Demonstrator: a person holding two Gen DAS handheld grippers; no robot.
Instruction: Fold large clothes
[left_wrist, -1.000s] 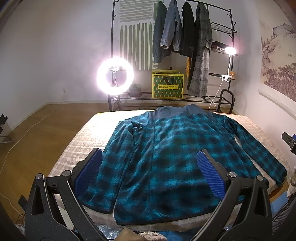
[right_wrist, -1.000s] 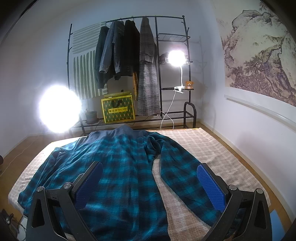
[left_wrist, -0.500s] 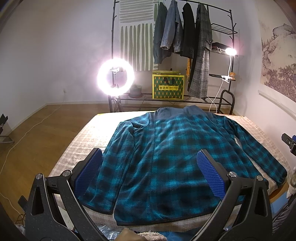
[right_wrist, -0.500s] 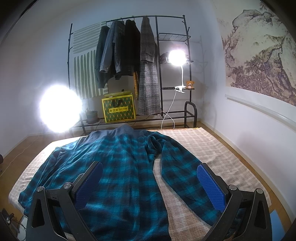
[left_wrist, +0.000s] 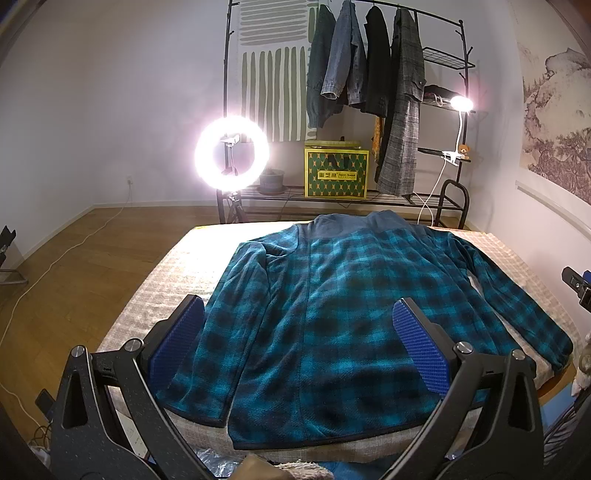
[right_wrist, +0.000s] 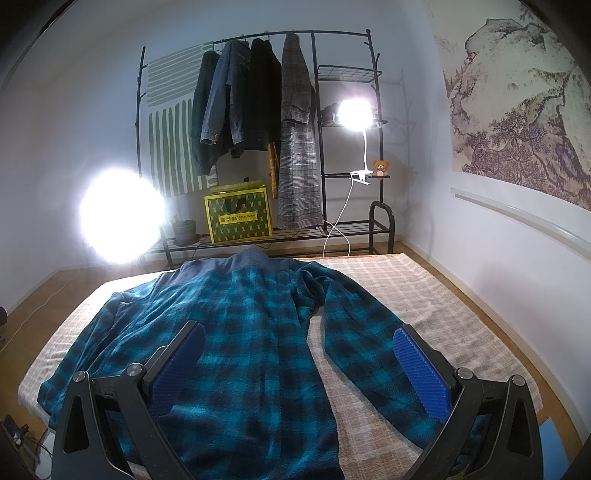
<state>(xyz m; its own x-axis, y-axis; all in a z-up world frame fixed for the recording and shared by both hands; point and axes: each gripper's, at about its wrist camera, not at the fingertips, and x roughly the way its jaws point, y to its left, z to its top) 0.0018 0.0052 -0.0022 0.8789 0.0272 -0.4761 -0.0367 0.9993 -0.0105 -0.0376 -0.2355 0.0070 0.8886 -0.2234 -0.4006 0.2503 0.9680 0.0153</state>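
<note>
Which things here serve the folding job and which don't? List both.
For the job: teal-and-black checked fleece jacket; beige checked bed cover; open left gripper; open right gripper.

Just about: glowing ring light; yellow-green patterned box; hanging dark coats; small teddy bear.

The room is dim and bluish, lit by 2 lamps. A ring light (left_wrist: 231, 158) glows as a sharp circle with a soft halo in the left wrist view; in the right wrist view it blows out into a white glare blob (right_wrist: 120, 216). A clip lamp (right_wrist: 354, 114) on the rack flares too. Fisheye distortion bends the walls and darkens the corners. The bed (left_wrist: 177, 280) is brightest along its far edge. Focus is crisp throughout.
</note>
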